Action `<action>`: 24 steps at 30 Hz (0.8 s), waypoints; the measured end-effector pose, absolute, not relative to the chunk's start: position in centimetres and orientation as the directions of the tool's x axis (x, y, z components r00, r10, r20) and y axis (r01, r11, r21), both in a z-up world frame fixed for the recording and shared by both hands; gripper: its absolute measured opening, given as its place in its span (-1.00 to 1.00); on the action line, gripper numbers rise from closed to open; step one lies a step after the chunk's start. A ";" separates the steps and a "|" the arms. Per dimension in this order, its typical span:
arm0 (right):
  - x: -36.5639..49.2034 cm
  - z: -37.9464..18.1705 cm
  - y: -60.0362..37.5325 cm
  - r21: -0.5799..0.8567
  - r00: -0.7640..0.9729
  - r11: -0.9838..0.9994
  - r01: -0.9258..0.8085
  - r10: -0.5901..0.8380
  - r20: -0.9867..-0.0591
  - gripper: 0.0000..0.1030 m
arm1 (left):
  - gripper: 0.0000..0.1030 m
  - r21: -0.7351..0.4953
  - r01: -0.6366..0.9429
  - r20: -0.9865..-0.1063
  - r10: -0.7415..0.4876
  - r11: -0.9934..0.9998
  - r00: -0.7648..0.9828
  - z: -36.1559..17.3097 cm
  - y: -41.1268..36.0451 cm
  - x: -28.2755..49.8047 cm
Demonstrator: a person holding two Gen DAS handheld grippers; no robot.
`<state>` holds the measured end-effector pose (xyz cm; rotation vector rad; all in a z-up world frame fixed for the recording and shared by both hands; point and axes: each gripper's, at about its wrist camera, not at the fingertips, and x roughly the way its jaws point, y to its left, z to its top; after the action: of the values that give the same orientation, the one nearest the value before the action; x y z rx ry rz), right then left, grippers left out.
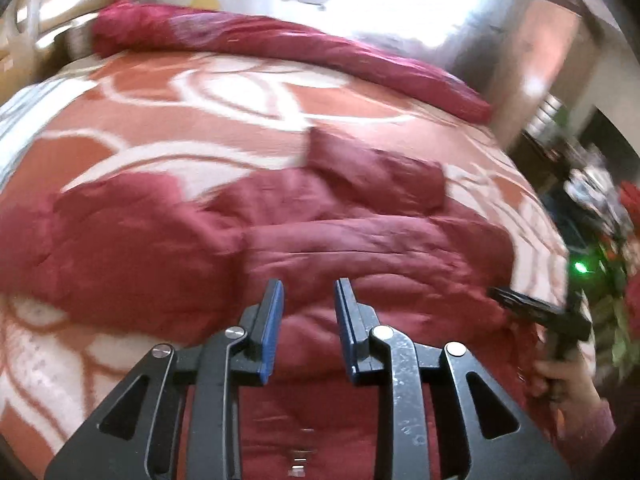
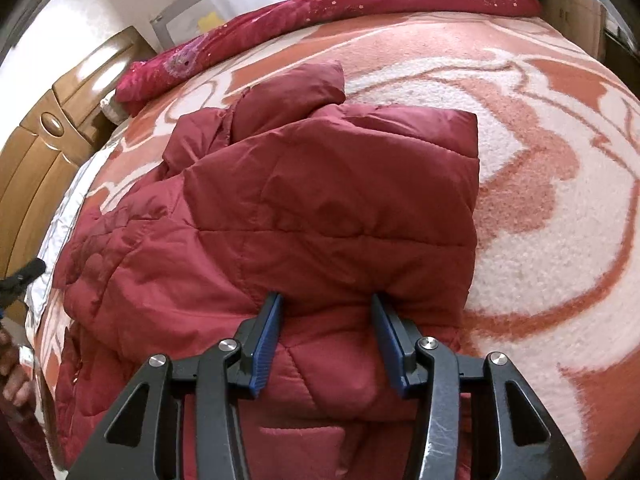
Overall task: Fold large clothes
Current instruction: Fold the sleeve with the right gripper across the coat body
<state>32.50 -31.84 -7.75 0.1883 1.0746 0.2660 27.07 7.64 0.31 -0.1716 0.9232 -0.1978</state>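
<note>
Two in play: left hand-held gripper (image 1: 308,292) hangs released over the one puffy red jacket (image 2: 320,200), right hand-held gripper (image 2: 326,304) grasping its folded hem, jacket mid-bed (image 2: 540,200), loads of bare blanket toward the rolled red quilt (image 2: 360,4).

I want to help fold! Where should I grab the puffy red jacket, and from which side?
Grab the puffy red jacket by its thick folded edge, coming in from the bare blanket side. That edge probably pinches easily because it stands raised and nothing lies beside it.
</note>
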 end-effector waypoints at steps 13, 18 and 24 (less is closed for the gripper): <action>31.6 -4.8 -31.5 0.255 0.491 0.958 -0.134 0.288 -0.822 -0.03 | -0.54 -0.176 0.136 -0.879 -0.217 0.975 0.425 -6.8 3.0 30.7; 32.3 -4.7 -29.1 0.212 0.489 0.961 -0.175 0.272 -0.829 0.03 | -0.54 -0.174 0.129 -0.885 -0.212 0.976 0.415 -7.6 2.9 30.9; 33.4 -9.0 -29.4 0.188 0.422 0.970 -0.151 0.236 -0.876 0.07 | -0.55 -0.206 0.107 -0.882 -0.232 0.973 0.409 -9.0 3.8 31.4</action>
<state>33.40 -29.39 -9.03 0.0852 1.1097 0.2422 31.35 3.80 -9.00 -0.1243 1.1301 -0.2141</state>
